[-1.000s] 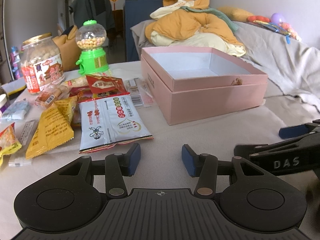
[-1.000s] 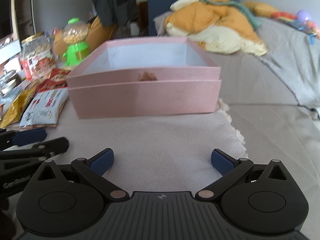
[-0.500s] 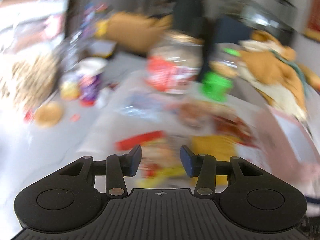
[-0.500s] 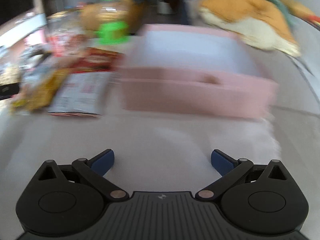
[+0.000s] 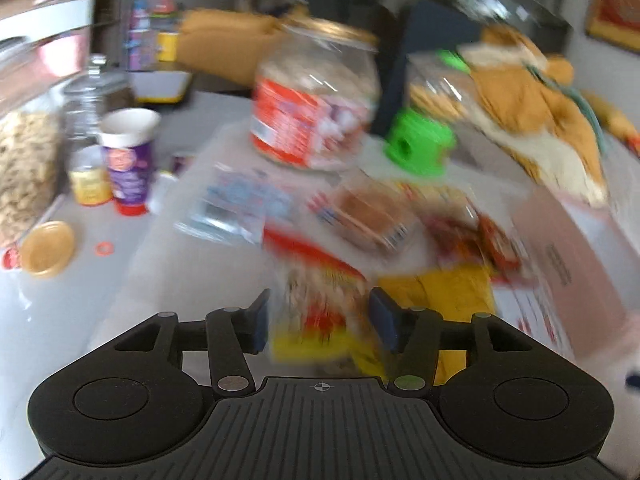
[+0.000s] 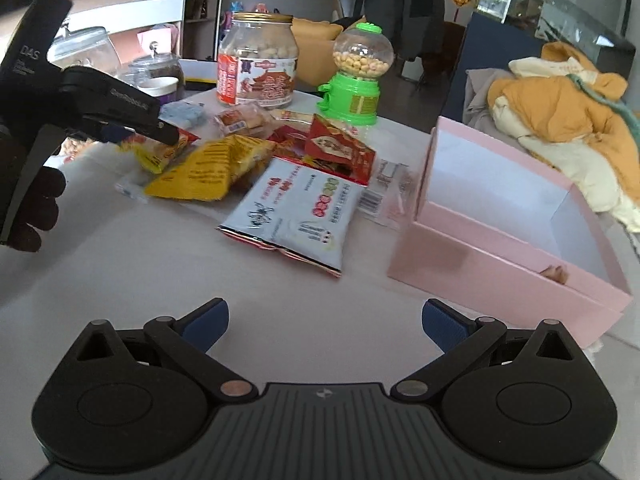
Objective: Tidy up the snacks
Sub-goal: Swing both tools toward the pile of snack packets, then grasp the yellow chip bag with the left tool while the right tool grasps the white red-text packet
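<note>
A: What takes up the most room?

B: The pink box [image 6: 516, 240], open at the right of the pale table [image 6: 160, 264], its white inside bare but for a small brown scrap at the near wall. Behind it lies a heap of orange and cream bedding [image 6: 560, 120].

A: And the snacks?

B: Left of the box, spread in a loose pile: a white packet [image 6: 296, 216] nearest, a yellow packet [image 6: 212, 172] beside it, a red packet [image 6: 340, 152] behind. At the back stand a labelled jar [image 6: 258, 64] and a green candy dispenser [image 6: 358, 76].

A: The left gripper [image 5: 318, 318]?

B: Its jaws stand partly apart over a red-and-yellow snack bag [image 5: 320, 300] lying between them; the blur hides whether the pads touch it.

A: The right gripper [image 6: 324, 320]?

B: Spread wide above bare table, holding nothing.
</note>
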Tool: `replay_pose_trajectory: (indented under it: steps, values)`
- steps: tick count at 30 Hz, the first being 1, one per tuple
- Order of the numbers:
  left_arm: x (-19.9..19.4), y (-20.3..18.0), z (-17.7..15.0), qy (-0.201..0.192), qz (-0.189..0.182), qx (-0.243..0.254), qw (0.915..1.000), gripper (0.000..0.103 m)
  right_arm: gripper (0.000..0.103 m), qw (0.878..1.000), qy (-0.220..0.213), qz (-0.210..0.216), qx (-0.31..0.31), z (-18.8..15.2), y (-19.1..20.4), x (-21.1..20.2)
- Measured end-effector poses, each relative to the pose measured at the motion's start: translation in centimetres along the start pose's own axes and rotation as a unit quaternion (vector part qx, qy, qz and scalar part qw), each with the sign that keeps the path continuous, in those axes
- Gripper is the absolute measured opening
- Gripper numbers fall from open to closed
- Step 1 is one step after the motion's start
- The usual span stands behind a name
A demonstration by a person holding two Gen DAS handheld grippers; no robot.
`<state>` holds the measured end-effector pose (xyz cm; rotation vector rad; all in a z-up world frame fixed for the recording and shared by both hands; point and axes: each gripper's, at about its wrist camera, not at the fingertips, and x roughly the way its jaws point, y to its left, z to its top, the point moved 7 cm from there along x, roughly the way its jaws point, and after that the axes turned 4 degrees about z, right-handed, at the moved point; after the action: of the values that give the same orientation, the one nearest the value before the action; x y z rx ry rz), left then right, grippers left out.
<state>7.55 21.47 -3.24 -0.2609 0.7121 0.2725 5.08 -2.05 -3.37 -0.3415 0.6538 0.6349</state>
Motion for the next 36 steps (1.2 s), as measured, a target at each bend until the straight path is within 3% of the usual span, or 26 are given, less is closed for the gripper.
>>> replay_pose_trajectory:
  steps: [2,3,4,9,15,20,21,22,25,27,32,36]
  values:
    - [-0.1,-1.2,-0.5,-0.013,0.021,0.064,0.9976,0.058,0.103,1.000,-0.003,0.007,0.009,0.1,-0.4,-0.3]
    - [-0.1,-1.4,-0.7,-0.017,0.022,0.077,0.9966,0.058,0.103,1.000,-0.003,0.017,0.017,0.2,-0.6,-0.3]
    - [-0.1,-1.4,-0.6,-0.018,0.016,0.078,0.9967,0.052,0.103,0.999,-0.002,0.030,0.029,0.4,-0.8,-0.4]
    - [-2.4,0.6,-0.5,-0.036,-0.034,0.000,0.9988,0.020,0.103,0.997,-0.009,0.053,0.050,2.3,-0.6,0.0]
    - [-7.2,0.6,-1.6,-0.078,-0.074,-0.011,0.9942,0.019,0.102,0.992,0.004,0.082,0.094,5.1,-0.3,3.1]
    - [-7.9,-0.5,-3.1,-0.038,-0.109,0.012,0.9932,0.019,0.096,0.991,0.031,0.060,0.117,6.5,-0.5,7.3]
    - [-8.1,-0.7,-3.3,-0.041,-0.111,0.016,0.9928,0.019,0.088,0.991,0.035,0.061,0.117,6.6,-0.3,7.5]
    - [-8.4,-0.7,-3.2,-0.048,-0.107,0.019,0.9929,0.020,0.078,0.990,0.038,0.069,0.118,6.6,-0.1,7.4]
    - [-8.1,0.1,-1.9,-0.076,-0.045,0.027,0.9957,0.020,0.077,0.991,0.045,0.078,0.097,6.0,0.3,6.3]
    - [-7.1,0.4,-0.9,-0.074,-0.008,0.024,0.9969,0.024,0.077,0.992,0.048,0.081,0.085,5.1,0.4,5.6]
    - [-4.9,-3.2,-0.4,-0.038,-0.052,0.060,0.9961,0.025,0.077,0.996,0.029,0.061,0.058,2.7,0.1,3.2]
    - [-4.1,-5.8,-0.2,-0.039,-0.066,0.047,0.9960,0.026,0.077,0.997,0.018,0.049,0.056,1.1,-1.0,1.6]
